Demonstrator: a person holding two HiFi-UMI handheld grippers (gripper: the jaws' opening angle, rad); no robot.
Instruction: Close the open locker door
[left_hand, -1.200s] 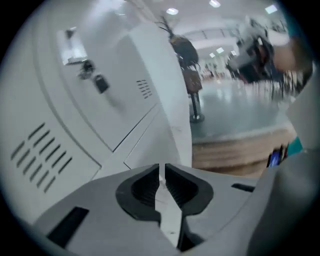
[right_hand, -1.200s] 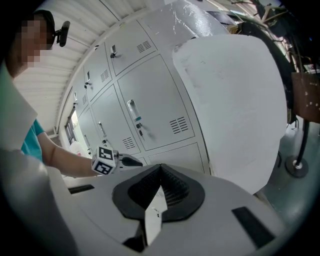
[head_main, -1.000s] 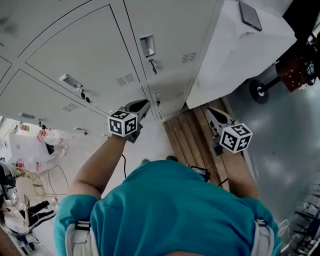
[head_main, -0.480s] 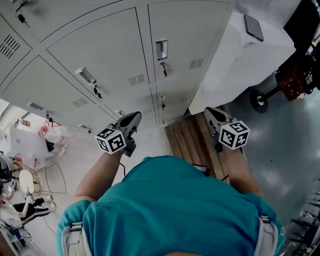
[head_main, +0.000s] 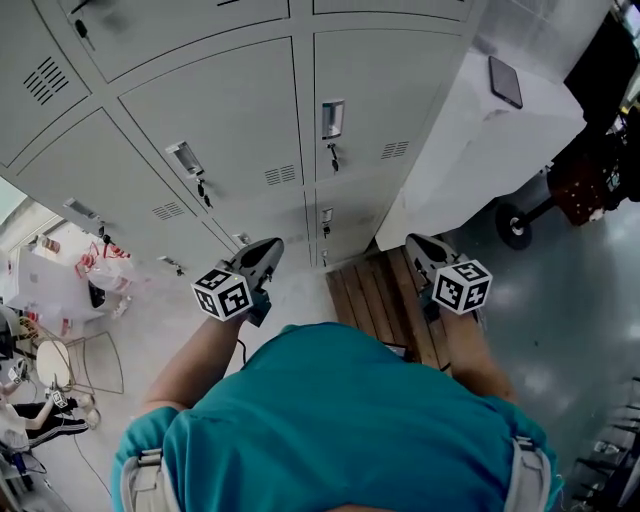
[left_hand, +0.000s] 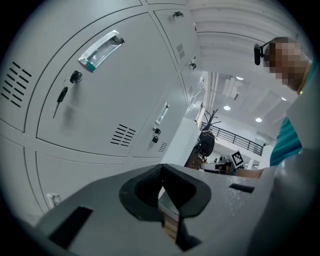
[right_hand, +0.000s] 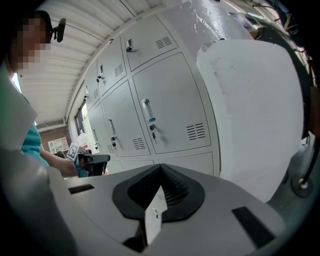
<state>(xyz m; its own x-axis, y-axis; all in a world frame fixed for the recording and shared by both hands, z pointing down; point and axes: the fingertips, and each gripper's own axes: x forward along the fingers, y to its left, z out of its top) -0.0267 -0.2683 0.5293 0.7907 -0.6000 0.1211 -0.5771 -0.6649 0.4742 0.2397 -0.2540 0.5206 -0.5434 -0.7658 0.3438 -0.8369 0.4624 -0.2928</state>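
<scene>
Head view: every locker door (head_main: 225, 120) in sight lies flush and none stands open, so the closing looks done. The left gripper (head_main: 266, 250) and right gripper (head_main: 416, 246) hang clear of them.

Left gripper view: jaws together, empty.

Right gripper view: jaws together, empty. No writing is legible.

The person wears a teal short-sleeved shirt (head_main: 340, 420) that fills the lower middle of the head view. Pale grey straps (head_main: 524, 472) with dark buckles show at both lower corners. The left gripper (head_main: 270, 246) and the right gripper (head_main: 414, 244) have smooth grey shells that taper to a point. Each carries a white cube (head_main: 222, 293) printed with black square markers. A thin black cable (head_main: 244, 342) shows just below the left cube. In the gripper views the grey shells show dark rectangular slots (right_hand: 249, 220) and black ribbed pads (right_hand: 175, 187).
</scene>
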